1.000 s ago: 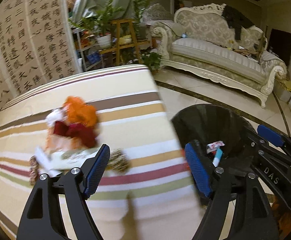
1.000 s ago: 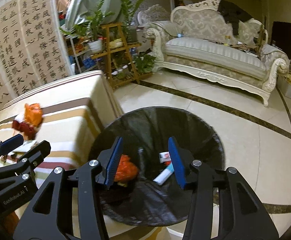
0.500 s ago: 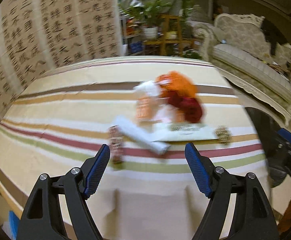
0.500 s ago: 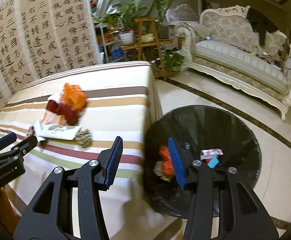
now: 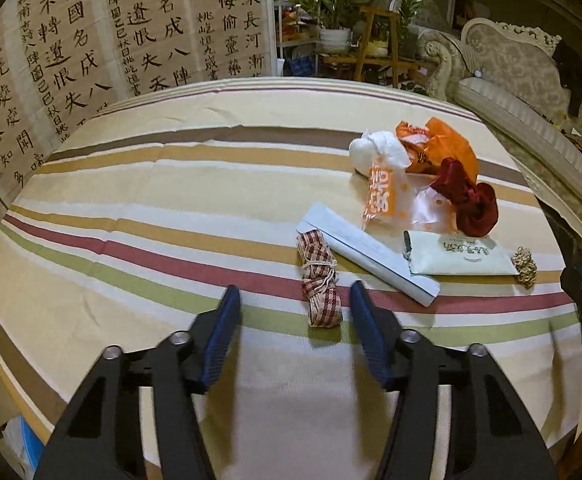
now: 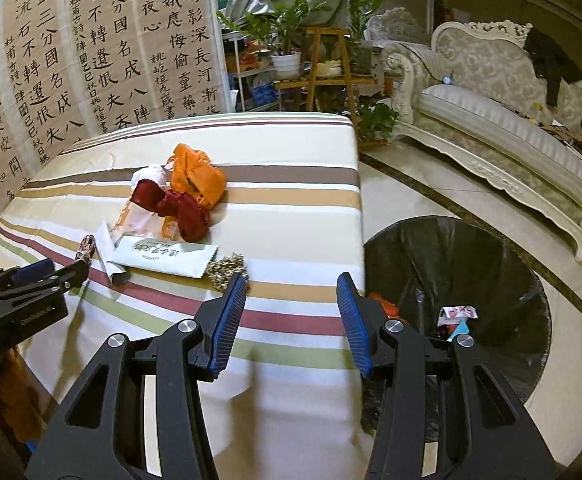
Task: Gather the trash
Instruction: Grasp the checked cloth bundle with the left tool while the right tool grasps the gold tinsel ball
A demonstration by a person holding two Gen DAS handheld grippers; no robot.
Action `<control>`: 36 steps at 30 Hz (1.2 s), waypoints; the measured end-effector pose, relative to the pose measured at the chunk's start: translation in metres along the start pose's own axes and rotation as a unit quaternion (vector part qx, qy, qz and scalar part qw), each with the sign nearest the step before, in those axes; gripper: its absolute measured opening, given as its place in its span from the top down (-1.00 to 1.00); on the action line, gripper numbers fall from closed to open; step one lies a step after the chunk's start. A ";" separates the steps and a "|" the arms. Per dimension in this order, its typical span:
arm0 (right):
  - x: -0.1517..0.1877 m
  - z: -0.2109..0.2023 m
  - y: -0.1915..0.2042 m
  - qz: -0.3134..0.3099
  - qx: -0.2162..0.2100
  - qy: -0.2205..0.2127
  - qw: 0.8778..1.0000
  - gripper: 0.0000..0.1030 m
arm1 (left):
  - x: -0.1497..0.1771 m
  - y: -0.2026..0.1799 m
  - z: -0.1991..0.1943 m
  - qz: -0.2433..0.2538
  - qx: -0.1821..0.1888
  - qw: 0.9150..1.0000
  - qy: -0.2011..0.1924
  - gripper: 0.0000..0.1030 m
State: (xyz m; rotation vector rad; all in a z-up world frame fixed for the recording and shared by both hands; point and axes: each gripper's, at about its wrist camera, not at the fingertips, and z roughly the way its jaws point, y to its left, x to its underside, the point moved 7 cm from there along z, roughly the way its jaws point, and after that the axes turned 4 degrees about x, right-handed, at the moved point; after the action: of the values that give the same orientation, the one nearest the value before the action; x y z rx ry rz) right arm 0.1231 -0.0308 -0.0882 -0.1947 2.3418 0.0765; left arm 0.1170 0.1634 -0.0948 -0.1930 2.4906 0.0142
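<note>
Trash lies in a heap on the striped table (image 5: 171,208): a red-checked tied roll (image 5: 319,278), a white paper sleeve (image 5: 367,254), a pale green packet (image 5: 457,258), an orange bag (image 5: 443,148), a dark red wrapper (image 5: 467,200), a white wad (image 5: 377,150) and a gold scrap (image 5: 524,266). My left gripper (image 5: 293,308) is open and empty, just short of the checked roll. My right gripper (image 6: 291,296) is open and empty over the table's right edge, near the gold scrap (image 6: 227,266). The black-lined bin (image 6: 451,280) holds an orange wrapper (image 6: 383,304) and small packets.
A calligraphy screen (image 5: 91,40) stands behind the table. A wooden plant stand (image 6: 327,64) and a cream sofa (image 6: 491,120) are at the back right. Tiled floor (image 6: 411,184) lies between table, bin and sofa.
Both grippers swung left from the bin to the table. The left now faces the checked roll. The right, which was over the bin, is now at the table's edge.
</note>
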 end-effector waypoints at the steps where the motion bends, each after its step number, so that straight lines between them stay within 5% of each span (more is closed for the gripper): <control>1: -0.001 0.001 0.003 -0.002 -0.002 0.001 1.000 0.11 | 0.000 0.000 0.001 0.000 0.002 1.000 0.002 0.12; 7: -0.004 0.007 0.013 -0.009 -0.010 0.007 1.000 0.11 | -0.001 0.000 -0.001 0.013 0.000 1.000 -0.007 0.68; 23: -0.007 0.027 0.038 -0.027 -0.019 0.041 0.999 0.16 | -0.001 0.019 -0.010 -0.009 0.017 1.000 -0.016 0.70; 29: -0.002 0.032 0.040 -0.027 -0.025 0.059 0.998 0.54 | 0.000 0.024 -0.009 -0.014 0.020 1.000 -0.016 0.70; 36: -0.002 0.027 0.038 -0.027 -0.022 0.051 0.998 0.65 | 0.003 0.023 -0.011 -0.015 0.022 0.999 -0.020 0.70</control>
State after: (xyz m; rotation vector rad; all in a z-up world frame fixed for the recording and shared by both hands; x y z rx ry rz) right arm 0.1376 0.0105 -0.1059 -0.2893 2.4360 0.0937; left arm 0.1050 0.1854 -0.0884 -0.2093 2.4457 -0.0484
